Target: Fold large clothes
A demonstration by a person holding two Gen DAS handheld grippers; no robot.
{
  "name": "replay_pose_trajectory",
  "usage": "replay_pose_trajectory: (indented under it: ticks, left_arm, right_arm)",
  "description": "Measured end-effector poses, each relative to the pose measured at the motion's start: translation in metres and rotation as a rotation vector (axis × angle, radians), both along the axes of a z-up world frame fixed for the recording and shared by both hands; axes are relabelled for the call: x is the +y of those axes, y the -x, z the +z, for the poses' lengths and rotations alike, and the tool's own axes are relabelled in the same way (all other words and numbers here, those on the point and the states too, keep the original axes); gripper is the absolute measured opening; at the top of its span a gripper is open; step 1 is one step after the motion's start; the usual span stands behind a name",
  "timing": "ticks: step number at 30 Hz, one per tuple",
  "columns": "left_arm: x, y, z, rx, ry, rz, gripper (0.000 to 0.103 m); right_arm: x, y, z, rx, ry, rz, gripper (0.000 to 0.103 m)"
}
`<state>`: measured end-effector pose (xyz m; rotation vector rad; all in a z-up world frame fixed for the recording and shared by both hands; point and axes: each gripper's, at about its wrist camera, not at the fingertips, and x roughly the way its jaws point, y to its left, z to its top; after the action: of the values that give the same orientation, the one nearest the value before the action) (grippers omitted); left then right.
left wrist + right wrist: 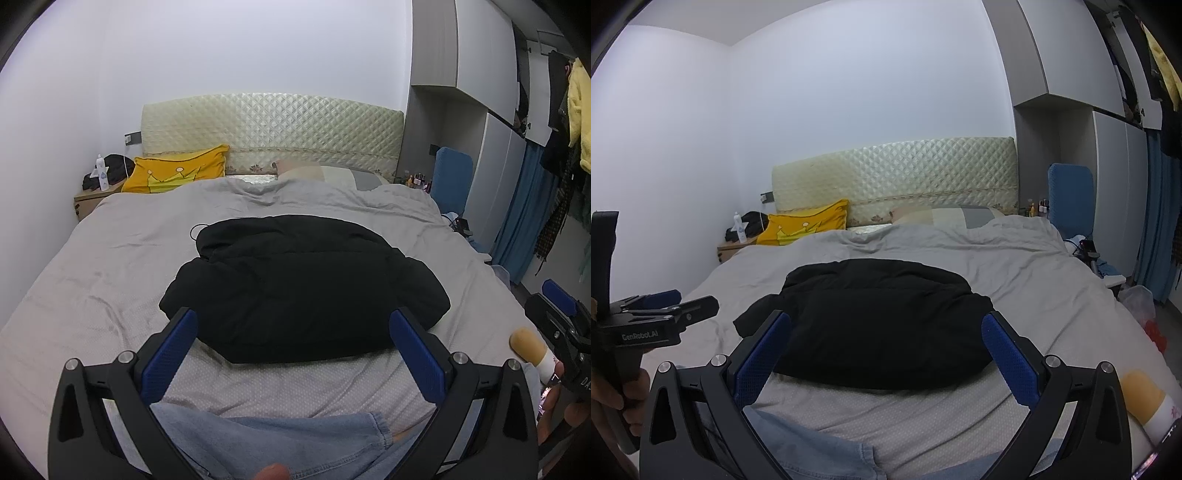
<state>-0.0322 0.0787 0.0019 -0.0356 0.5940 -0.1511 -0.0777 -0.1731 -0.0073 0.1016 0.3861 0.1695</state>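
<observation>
Grey bedding [110,258] covers a wide bed that fills most of both wrist views. Nearest the cameras, a fold of pale blue denim [288,439] lies at the foot of the bed, partly under the gripper frames. Both tools hang above it, spread wide and holding nothing: the left gripper [293,336] and the right gripper [886,343], each with two blue-padded fingers set well apart. Just beyond the fingertips, in the middle of the bed, sits the one black padded jacket [303,284], already bundled into a thick, rounded heap, with a thin cord looping out at its far left edge. Nothing lies between the grippers and this heap. At the right edge of the bed, near the right gripper, rests a cylindrical object with an orange end and a white band [1145,402]; what it is cannot be told.

Farther back lie two pillows, one yellow cushion [177,170] with a crown print and one patchwork pillow [332,175], against a quilted cream headboard [269,129]. A white bottle [100,171] stands on the bedside table at the left. Clothes hang by the wardrobe [480,74] at the right.
</observation>
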Motion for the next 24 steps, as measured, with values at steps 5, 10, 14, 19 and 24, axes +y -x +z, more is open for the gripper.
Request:
replay_pose_trajectory:
  ticks: [5,10,14,19,24]
  left_arm:
    - [-0.0011,-0.0007,-0.0008,0.006,-0.001,-0.003,0.103]
    - [-0.0018,-0.0004,-0.0008,0.004,0.013,-0.002,0.103]
    - [-0.0024,-0.0013,-0.0021,0.013,0.012,0.001,0.103]
    - [-0.0036,-0.002,-0.0029,0.018,0.008,0.002,0.103]
    - [-0.0035,-0.0008,-0.0027,0.02,0.014,-0.009,0.103]
  right_arm:
    - [-0.0008,-0.0008,-0.0002,0.001,0.001,-0.001,0.103]
    - [-0.0002,-0.0001,-0.001,0.002,0.005,-0.006,0.103]
    - [0.0,0.0004,-0.0012,0.008,0.004,-0.006,0.103]
    - [-0.0007,0.0,-0.0005,0.008,0.003,-0.007,0.103]
    - [-0.0012,0.0002,-0.0001,0.006,0.0,-0.015,0.103]
